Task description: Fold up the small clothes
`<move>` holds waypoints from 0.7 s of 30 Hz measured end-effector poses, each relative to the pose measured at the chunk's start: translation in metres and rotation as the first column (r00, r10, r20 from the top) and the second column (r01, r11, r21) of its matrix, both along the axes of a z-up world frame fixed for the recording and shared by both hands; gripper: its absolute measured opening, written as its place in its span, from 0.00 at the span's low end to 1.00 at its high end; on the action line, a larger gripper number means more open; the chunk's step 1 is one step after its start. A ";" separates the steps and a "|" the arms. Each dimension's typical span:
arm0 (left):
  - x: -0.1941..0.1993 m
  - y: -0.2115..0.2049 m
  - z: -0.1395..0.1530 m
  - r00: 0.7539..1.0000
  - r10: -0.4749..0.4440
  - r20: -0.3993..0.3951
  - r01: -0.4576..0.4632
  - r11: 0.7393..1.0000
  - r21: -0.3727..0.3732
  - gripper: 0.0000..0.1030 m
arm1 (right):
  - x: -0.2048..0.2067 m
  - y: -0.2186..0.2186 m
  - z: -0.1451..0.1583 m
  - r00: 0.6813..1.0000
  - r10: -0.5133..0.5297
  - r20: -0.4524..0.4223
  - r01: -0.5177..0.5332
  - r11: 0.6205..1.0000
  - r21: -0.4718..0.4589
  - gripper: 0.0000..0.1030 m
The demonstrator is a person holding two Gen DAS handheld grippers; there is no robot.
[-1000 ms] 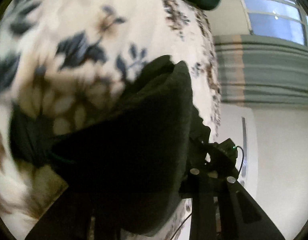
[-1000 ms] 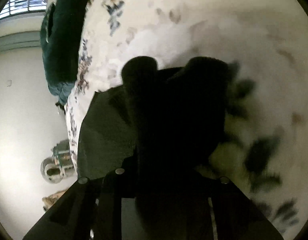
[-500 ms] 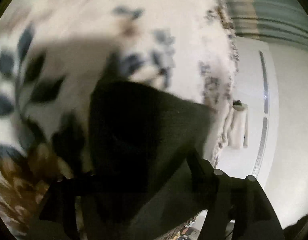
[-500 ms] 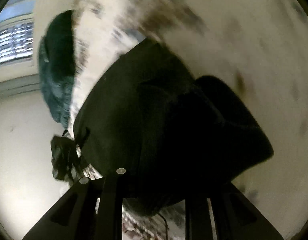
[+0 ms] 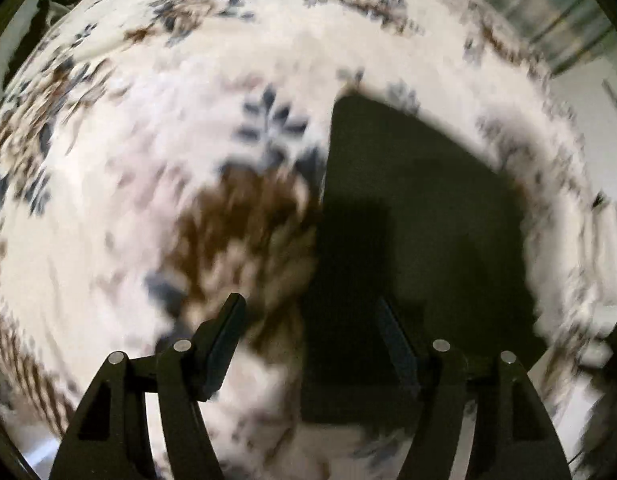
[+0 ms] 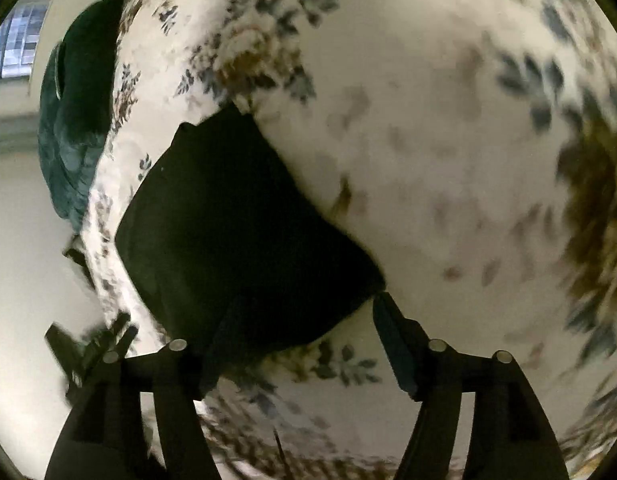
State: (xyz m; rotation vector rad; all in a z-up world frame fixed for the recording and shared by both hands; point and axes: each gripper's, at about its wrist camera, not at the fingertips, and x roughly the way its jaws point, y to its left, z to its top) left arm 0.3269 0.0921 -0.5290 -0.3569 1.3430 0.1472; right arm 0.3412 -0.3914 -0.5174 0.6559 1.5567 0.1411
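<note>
— Cloth (image 5: 420, 208), dark and folded flat, lies on our flowered bedspread (image 5: 148, 160).
— And our grippers?
— Left gripper (image 5: 308, 312) spread wide, empty; right gripper (image 6: 304, 312) wide too, just over the cloth's near edge, probably not touching; blur hides it.
— Green bedding (image 6: 72, 120) sits far off.

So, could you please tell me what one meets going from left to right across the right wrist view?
Window → dark green bedding → black folded garment → floral blanket, its brown flower patch at the far right.
</note>
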 end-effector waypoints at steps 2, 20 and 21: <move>-0.018 -0.006 -0.023 0.998 -0.003 -0.058 0.003 1.000 0.007 0.63 | 0.025 0.006 0.002 0.998 0.052 0.025 -0.052 0.998 -0.024 0.69; -0.018 0.021 -0.068 0.996 0.070 -0.057 -0.073 0.996 -0.044 0.89 | 0.116 0.085 -0.082 0.938 0.347 0.001 -0.347 0.937 -0.028 0.69; -0.017 0.022 -0.069 0.996 0.071 -0.057 -0.074 0.996 -0.045 0.89 | 0.118 0.086 -0.084 0.940 0.342 -0.001 -0.342 0.939 -0.025 0.69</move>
